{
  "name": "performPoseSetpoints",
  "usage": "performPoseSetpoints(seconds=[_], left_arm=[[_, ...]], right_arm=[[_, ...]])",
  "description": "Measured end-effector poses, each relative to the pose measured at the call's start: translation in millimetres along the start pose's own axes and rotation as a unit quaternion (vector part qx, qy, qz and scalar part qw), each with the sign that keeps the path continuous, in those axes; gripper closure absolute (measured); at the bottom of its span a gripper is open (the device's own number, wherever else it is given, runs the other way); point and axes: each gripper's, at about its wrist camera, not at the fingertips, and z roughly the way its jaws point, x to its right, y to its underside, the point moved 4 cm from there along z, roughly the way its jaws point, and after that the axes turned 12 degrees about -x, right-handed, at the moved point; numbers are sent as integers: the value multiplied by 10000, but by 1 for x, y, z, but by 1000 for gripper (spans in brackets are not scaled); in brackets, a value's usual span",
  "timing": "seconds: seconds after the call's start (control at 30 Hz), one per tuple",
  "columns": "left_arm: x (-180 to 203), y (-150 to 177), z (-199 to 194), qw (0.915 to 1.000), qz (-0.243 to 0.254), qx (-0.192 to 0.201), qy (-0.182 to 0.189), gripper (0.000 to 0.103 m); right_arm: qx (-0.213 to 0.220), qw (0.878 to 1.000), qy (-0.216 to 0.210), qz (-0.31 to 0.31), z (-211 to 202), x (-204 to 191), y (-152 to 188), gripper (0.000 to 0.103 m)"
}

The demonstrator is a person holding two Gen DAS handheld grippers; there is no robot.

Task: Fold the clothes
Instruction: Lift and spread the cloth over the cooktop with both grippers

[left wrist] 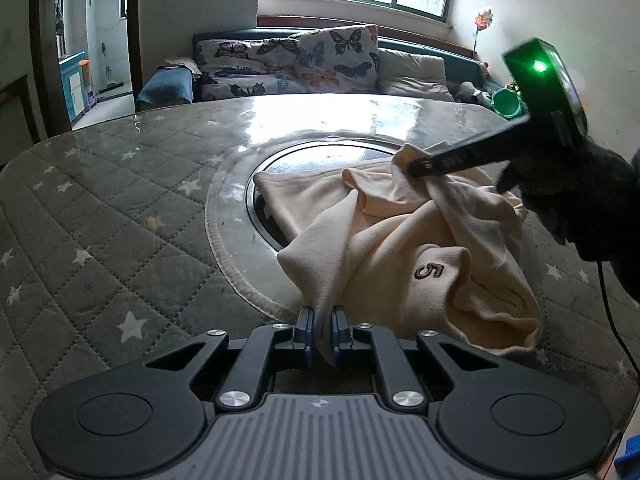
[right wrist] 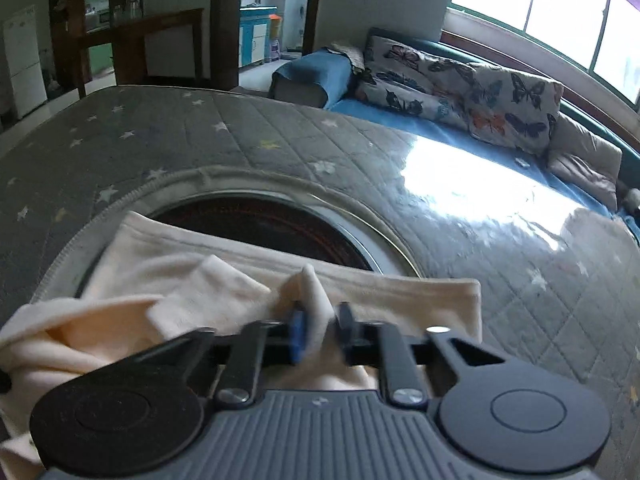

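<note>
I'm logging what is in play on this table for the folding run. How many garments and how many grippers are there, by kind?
Cream garment: 1, crumpled, with a brown 5 on it
Grippers: 2, the left gripper and the right gripper, each shut on a fold of the garment
Total: 3

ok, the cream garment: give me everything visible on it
The cream garment looks like soft, fleecy knit, plain except for a dark embroidered "5". It lies crumpled and unfolded on the quilted star-print table cover, partly over the round dark inset at the table's centre. The left claw is shut on a pinched corner near the table edge; the right claw is shut on another fold at the far side.
</note>
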Motion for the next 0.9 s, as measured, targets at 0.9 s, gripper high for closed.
performPoseSetpoints(seconds=[0.9], left_arm=[[14, 15, -15, 9992, 393, -80, -3, 89]], right_arm=[[294, 9749, 871, 2026, -139, 118, 226, 92]])
